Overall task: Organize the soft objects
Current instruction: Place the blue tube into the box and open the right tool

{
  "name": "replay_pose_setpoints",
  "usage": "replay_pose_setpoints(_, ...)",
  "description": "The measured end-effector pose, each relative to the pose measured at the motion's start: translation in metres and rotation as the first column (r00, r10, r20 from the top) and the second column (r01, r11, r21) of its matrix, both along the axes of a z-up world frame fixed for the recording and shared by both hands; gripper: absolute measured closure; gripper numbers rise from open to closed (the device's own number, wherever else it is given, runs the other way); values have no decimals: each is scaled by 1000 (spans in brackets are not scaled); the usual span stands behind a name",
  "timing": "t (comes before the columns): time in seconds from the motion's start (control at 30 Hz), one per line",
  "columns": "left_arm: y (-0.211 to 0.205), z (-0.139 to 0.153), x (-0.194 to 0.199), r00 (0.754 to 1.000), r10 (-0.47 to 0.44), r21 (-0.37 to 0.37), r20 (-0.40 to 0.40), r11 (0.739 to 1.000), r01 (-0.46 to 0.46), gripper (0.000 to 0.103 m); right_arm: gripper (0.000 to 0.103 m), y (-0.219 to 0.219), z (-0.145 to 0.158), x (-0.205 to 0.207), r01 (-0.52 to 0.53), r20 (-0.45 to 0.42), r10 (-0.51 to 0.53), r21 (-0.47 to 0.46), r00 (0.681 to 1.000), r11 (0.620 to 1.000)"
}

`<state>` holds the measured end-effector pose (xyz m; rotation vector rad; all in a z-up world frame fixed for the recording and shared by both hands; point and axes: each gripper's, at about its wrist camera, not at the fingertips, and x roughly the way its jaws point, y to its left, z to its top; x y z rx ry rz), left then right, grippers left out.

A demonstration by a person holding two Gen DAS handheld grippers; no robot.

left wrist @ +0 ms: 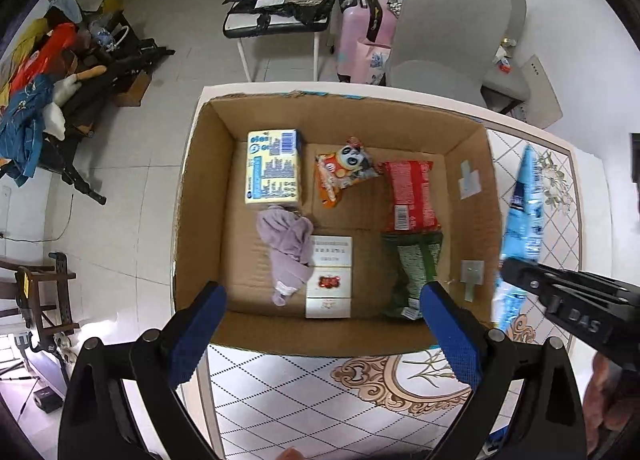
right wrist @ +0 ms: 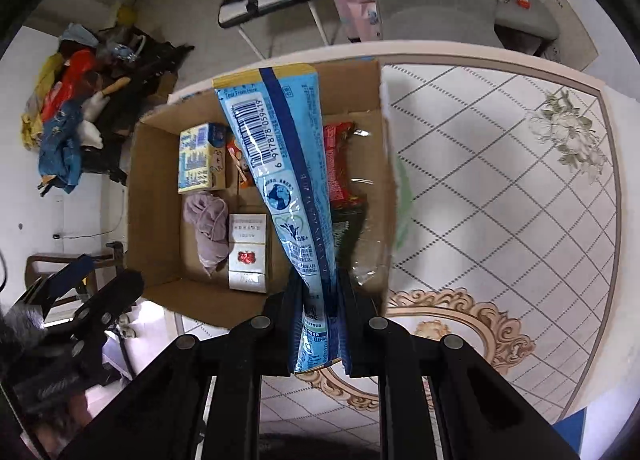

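An open cardboard box (left wrist: 200, 196) stands on the patterned table. In it lie a yellow tissue pack (left wrist: 273, 166), a panda snack bag (left wrist: 346, 170), a red packet (left wrist: 412, 196), a green packet (left wrist: 416, 272), a lilac cloth (left wrist: 288, 248) and a white carton (left wrist: 330, 278). My left gripper (left wrist: 324, 324) is open and empty above the box's near wall. My right gripper (right wrist: 320, 300) is shut on a long light-blue packet (right wrist: 280, 164), held above the box's right side; the packet also shows in the left wrist view (left wrist: 524, 208).
The box (right wrist: 160, 220) sits at the table's left edge, with patterned tabletop (right wrist: 500, 200) to its right. Behind the table stand a grey chair (left wrist: 452, 28), a pink suitcase (left wrist: 360, 32) and a cluttered stool (left wrist: 276, 16). Clothes pile on a rack (left wrist: 40, 100) at left.
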<state>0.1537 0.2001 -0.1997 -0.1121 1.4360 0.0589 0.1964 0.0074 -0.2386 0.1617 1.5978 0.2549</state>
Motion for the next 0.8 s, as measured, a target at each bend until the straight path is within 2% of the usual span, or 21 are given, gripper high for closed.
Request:
replay_pose_setpoints(0.1,10,-13,2,1000,5,3,-20,1000,-5,4,87,16,-21,8,9,-41,-8,19,999,1000)
replay_pose_setpoints(0.43,37,-68,18,993,16,8,-116,1000,-16,4,86,62,-92,28,25,-132,-25,-1,991,1000)
replay_pose_setpoints(0.57,41,-79,22,991,6,10,-134,1000,-5,4,84,74,-112,30,18,-161,-18,0,987,1000)
replay_pose_setpoints(0.7,40,-85,24,990,-2,11,-143,1000,3,4,78,77,-122,28,12,-168,-15,-21,986,1000)
replay_pose_setpoints(0.73,40,-86,24,989,-2,7,-145,1000,3,4,72,78,-122,27,7,-166,-11,-28,986,1000)
replay_pose_setpoints(0.8,40,-85,23,990,0,0,-144,1000,0,4,68,77,-120,25,0,-154,-7,-44,988,999)
